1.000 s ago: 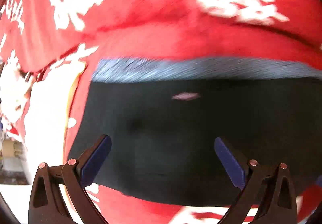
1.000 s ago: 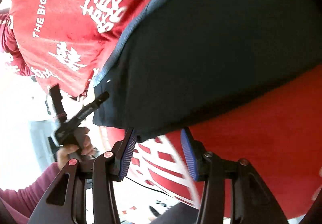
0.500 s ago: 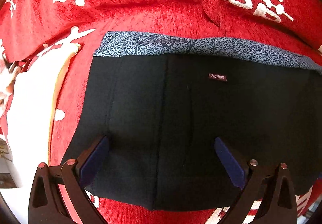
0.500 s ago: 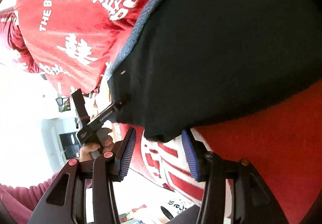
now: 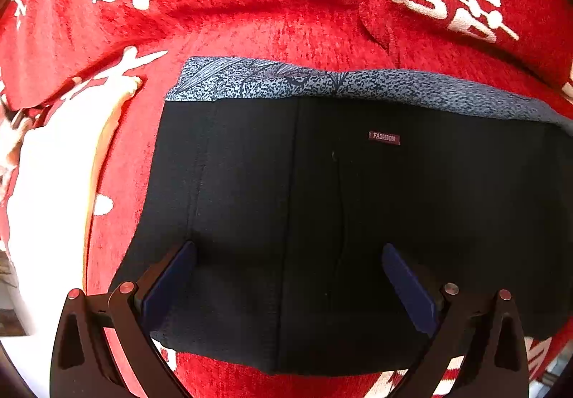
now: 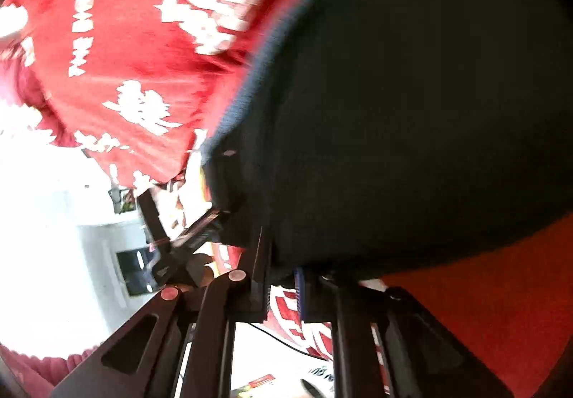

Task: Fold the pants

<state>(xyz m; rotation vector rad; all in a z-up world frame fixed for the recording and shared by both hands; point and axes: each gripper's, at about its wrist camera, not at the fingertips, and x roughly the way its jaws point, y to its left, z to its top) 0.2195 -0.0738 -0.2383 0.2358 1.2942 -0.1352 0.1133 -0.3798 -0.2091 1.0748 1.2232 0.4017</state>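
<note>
Black pants (image 5: 322, 201) lie flat on a red cover, with a speckled blue-grey waistband (image 5: 322, 83) along their far edge and a small "FASHION" label (image 5: 384, 137). My left gripper (image 5: 286, 262) points steeply down over the near part of the pants. It is open, its blue pads wide apart, with the fabric spread between them. In the right wrist view the pants (image 6: 412, 111) fill the upper right. My right gripper (image 6: 283, 276) is closing its jaws on their near edge, and the pads pinch the cloth. The left gripper (image 6: 215, 215) shows there at the pants' far corner.
The red cover (image 5: 286, 22) with white printed characters drapes over a soft, humped surface and falls away at the left (image 6: 125, 40). Past its edge are a bright white floor and a pale cabinet (image 6: 107, 255). A person's dark red sleeve (image 6: 28, 369) is at lower left.
The right gripper's jaws went from apart to nearly together on the pants' near edge, and it moved in closer. The left gripper slid over the pants, then held still.
</note>
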